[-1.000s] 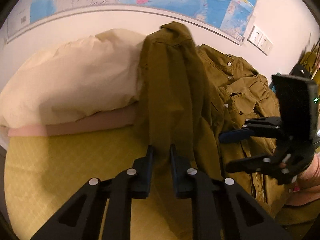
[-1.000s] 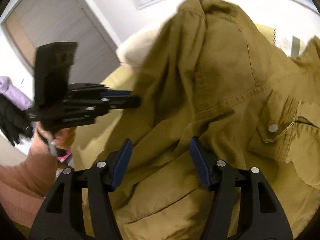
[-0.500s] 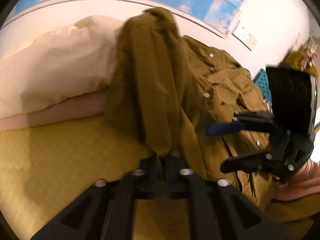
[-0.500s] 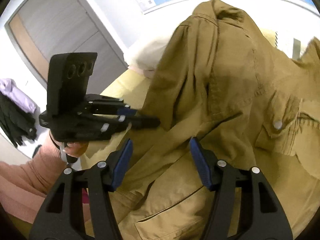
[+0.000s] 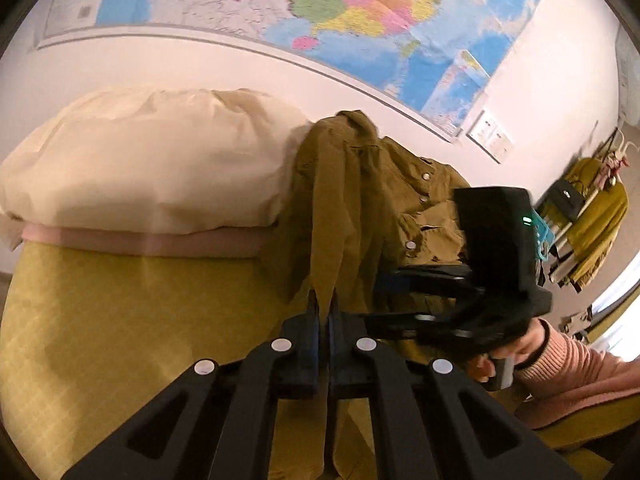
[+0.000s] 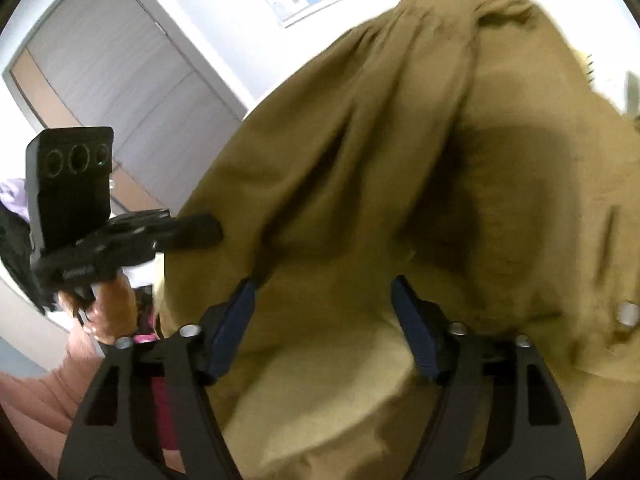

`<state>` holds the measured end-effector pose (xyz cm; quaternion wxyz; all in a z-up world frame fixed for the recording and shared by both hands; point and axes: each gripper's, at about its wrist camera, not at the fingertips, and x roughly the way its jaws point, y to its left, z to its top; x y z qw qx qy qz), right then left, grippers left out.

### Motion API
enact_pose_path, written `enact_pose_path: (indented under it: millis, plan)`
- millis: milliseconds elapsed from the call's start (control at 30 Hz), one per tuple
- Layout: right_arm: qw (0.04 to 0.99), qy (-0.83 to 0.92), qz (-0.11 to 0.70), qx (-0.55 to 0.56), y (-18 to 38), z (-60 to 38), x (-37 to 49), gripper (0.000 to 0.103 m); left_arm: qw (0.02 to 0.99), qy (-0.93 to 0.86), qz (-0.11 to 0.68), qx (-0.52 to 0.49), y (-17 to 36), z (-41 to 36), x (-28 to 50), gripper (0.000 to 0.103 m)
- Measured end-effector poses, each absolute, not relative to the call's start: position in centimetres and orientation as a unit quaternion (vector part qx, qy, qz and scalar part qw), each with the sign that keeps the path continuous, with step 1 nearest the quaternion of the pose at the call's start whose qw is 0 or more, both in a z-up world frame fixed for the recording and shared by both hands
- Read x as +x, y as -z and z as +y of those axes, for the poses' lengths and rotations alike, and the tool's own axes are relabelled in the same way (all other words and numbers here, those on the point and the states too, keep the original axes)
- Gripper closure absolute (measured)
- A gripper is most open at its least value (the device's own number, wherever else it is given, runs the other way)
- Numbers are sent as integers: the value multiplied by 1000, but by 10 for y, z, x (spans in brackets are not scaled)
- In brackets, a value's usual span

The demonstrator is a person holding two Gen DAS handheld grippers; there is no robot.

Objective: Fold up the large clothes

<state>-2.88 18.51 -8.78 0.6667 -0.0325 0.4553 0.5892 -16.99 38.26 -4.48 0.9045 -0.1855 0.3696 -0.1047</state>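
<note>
An olive-brown button-up jacket (image 5: 352,200) lies on the bed, partly lifted. My left gripper (image 5: 323,304) is shut on an edge of the jacket and holds it up, so the cloth hangs in folds from the jaws. My right gripper (image 6: 324,292) is open, its blue-padded fingers spread over the jacket (image 6: 380,180), which fills that view. The right gripper also shows in the left wrist view (image 5: 384,300), close beside the left one. The left gripper shows in the right wrist view (image 6: 212,232) at the left.
A cream pillow (image 5: 140,160) on a pink pad lies at the back left of the yellow-green bedspread (image 5: 100,320). A wall map (image 5: 340,12) hangs behind. A clothes rack (image 5: 580,208) stands far right. A grey door (image 6: 112,72) shows behind.
My left gripper has lifted the jacket edge higher and tilted upward. My right gripper has moved in closer to the jacket and nearer the left gripper, still open.
</note>
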Motion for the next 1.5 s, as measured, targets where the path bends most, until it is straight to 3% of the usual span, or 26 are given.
enact_pose_path:
  millis: [33, 200, 300, 433, 500, 600, 667, 700, 733, 867, 933, 1033, 1167, 1400, 1467, 1500]
  plan:
    - [651, -603, 460, -29, 87, 187, -30, 98, 904, 113, 370, -184, 41, 383, -171, 101]
    - [653, -644, 397, -33, 13, 134, -31, 99, 903, 184, 348, -172, 6, 355, -176, 99]
    - [691, -634, 346, -42, -50, 79, -23, 99, 901, 260, 312, -151, -28, 316, -174, 91]
    - [765, -552, 312, -113, -109, 1, -4, 99, 893, 343, 271, -108, -56, 264, -166, 61]
    - [785, -505, 332, -137, -120, -32, 15, 99, 889, 367, 260, -79, -58, 239, -153, 58]
    - [807, -417, 373, -190, -108, -63, 38, 92, 885, 365, 278, -77, -42, 223, -123, 56]
    - [816, -355, 407, -205, -78, -79, 62, 76, 887, 330, 314, -74, -21, 216, -97, 56]
    - [819, -342, 416, -197, -64, -87, 68, 49, 883, 310, 345, -72, -3, 211, -81, 56]
    - [822, -328, 427, -188, -49, -96, 73, 30, 880, 298, 364, -71, 9, 210, -69, 57]
    - [838, -328, 422, -108, -12, -137, 68, 22, 872, 233, 429, -42, 56, 204, -38, 59]
    - [843, -333, 416, -72, -2, -167, 59, 13, 871, 218, 439, -30, 67, 205, -36, 61]
    - [841, -332, 425, -33, 31, -204, 41, 11, 879, 214, 426, -10, 65, 209, -38, 60]
    - [832, -358, 423, 22, 55, -242, 18, 7, 891, 209, 403, 15, 58, 206, -40, 49]
    - [844, -392, 365, 28, 58, -256, -29, 7, 891, 181, 414, 46, 66, 199, -30, 48]
    - [849, -377, 370, -3, 63, -244, -30, 11, 887, 155, 430, 61, 75, 196, -22, 49]
    - [847, -372, 379, -10, 67, -237, -26, 27, 886, 145, 436, 63, 80, 195, -19, 51]
